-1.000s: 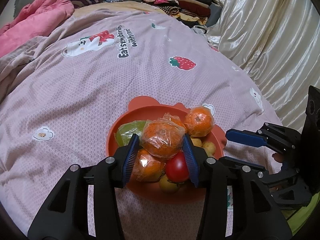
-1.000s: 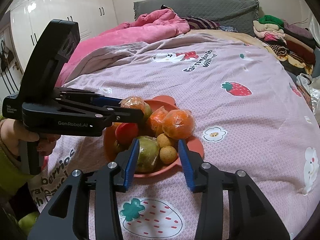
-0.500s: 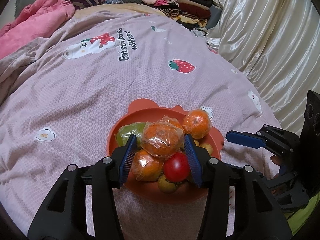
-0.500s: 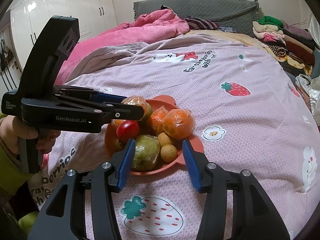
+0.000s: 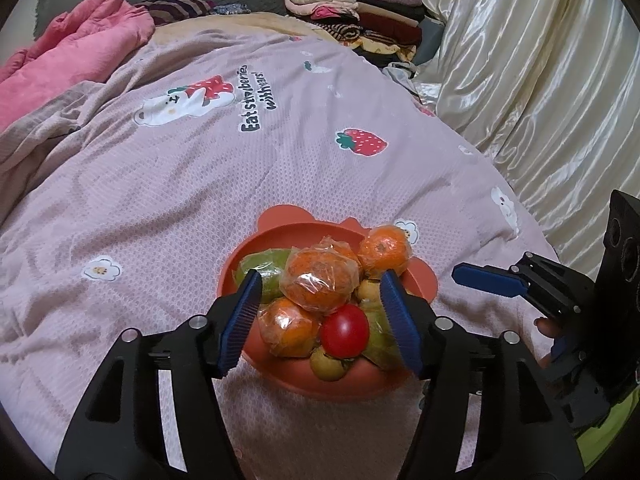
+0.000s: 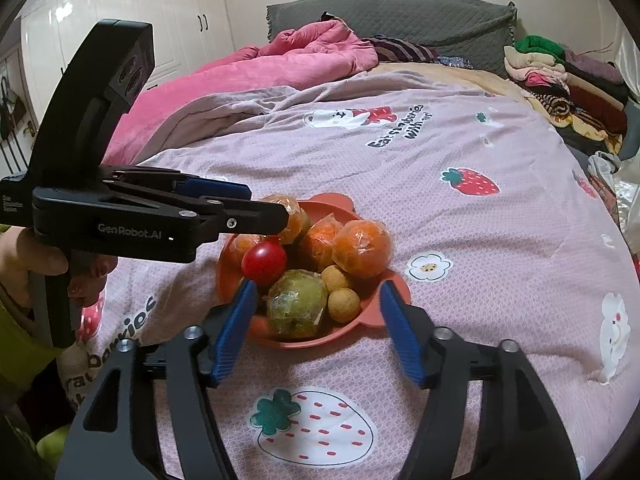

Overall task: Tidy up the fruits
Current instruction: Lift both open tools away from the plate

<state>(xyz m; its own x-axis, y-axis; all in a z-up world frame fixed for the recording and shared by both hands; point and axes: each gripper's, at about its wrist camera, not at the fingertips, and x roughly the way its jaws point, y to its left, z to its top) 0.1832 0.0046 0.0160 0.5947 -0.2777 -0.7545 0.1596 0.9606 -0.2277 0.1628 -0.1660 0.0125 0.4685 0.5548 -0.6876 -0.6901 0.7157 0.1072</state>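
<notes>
An orange-red bowl (image 5: 280, 220) (image 6: 396, 285) piled with fruit sits on the pink quilt. On top lies a plastic-wrapped orange (image 5: 320, 278), with more wrapped oranges (image 6: 362, 249), a red tomato (image 5: 345, 330) (image 6: 264, 260), a wrapped green fruit (image 6: 297, 304) and small yellowish fruits (image 6: 343, 304) around it. My left gripper (image 5: 321, 285) (image 6: 267, 203) hovers over the pile. Its jaws are opening, and the top orange sits between the pads with a gap on each side. My right gripper (image 6: 317, 290) is at the bowl's near rim, jaws opening, pressing on nothing. One of its blue pads (image 5: 486, 279) shows in the left wrist view.
The quilt (image 5: 200, 184) has strawberry prints and spreads wide around the bowl. A pink blanket (image 6: 280, 64) is heaped at the far side. Folded clothes (image 5: 352, 12) are stacked by the headboard, and shiny curtains (image 5: 540, 80) hang on the right. A person's hand (image 6: 44, 256) holds the left gripper.
Both grippers' jaws have widened. The left pads came off the wrapped orange, which now rests on top of the pile. Both hands stayed close to where they were.
</notes>
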